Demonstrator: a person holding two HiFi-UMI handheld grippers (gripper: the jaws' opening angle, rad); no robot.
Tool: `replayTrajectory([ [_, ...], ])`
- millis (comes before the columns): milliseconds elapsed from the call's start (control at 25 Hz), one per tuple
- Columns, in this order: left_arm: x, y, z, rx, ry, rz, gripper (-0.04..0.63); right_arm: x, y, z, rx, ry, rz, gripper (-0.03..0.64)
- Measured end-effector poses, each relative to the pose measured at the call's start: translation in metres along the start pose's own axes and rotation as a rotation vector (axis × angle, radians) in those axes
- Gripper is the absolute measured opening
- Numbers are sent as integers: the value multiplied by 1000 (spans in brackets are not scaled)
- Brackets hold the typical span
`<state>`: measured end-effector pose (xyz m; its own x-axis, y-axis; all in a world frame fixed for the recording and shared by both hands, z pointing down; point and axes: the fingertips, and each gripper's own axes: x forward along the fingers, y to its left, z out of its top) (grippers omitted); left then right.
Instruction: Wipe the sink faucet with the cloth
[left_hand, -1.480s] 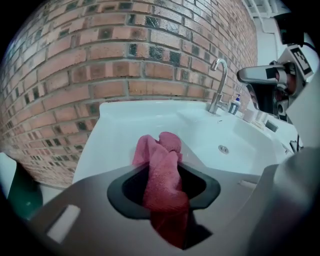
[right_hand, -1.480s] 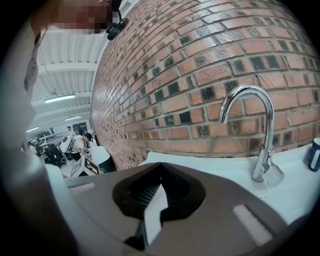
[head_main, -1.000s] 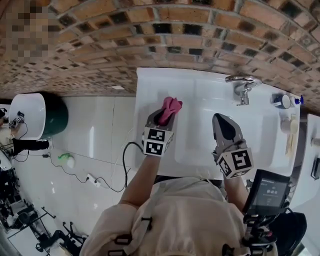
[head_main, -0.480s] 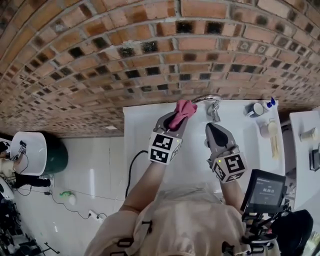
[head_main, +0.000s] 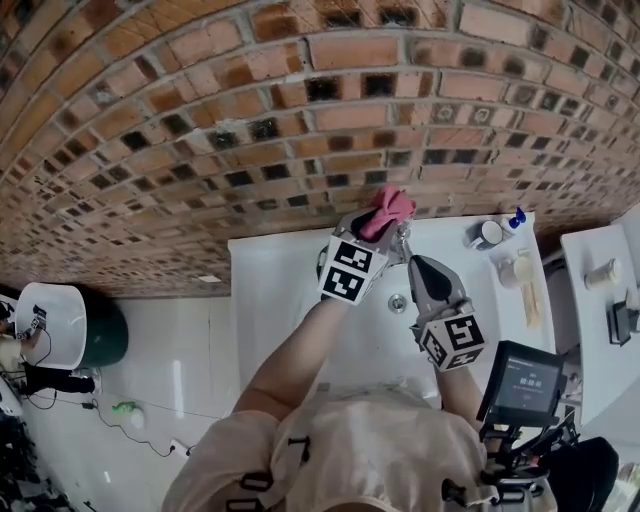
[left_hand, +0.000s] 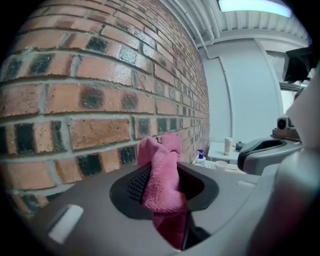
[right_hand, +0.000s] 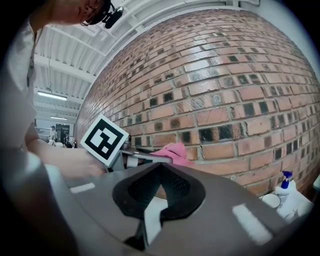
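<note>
My left gripper (head_main: 378, 228) has risen from the sink (head_main: 262, 300) to the wall, still pinching the pink cloth (head_main: 390, 208), which now meets the faucet (head_main: 404, 240) — wiping can begin, I judge — while my right gripper (head_main: 424, 268) stays pressed together, empty.

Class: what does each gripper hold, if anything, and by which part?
Left gripper: the pink cloth, pinched near its middle, one bunched end sticking out. Right gripper: nothing.
</note>
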<state>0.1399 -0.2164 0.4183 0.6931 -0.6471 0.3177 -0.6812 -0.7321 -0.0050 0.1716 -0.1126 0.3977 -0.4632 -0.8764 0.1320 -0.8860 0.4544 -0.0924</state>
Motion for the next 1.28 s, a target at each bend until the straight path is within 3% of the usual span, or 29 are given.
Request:
replayTrajectory([
  [200,-2,3,-9,32,-37,35,124,-3,1,-13,29,19,10,-11],
  [360,-15,13,-22,-39,-38,55,126,1,4,-10,29,12,25,-11],
  [680,-37,41,-113,-152,160,127,126,-1,6,-14,36,15,36,-11],
  [760,-44,44,-120,-184,157,149,123,-1,7,-14,34,16,36,-11],
  [920,-48,44,-75,-176,39,162,123,-2,4,-13,34,8,28,-11],
  [1040,-39,33,-29,-134,-41,112,123,-4,3,-13,33,5,21,-11],
  [1160,-17,14,-13,-97,-47,46,124,-6,2,-13,31,4,16,-11],
  [1280,-7,6,-12,-90,-52,42,124,-14,-2,-13,31,7,4,-11],
])
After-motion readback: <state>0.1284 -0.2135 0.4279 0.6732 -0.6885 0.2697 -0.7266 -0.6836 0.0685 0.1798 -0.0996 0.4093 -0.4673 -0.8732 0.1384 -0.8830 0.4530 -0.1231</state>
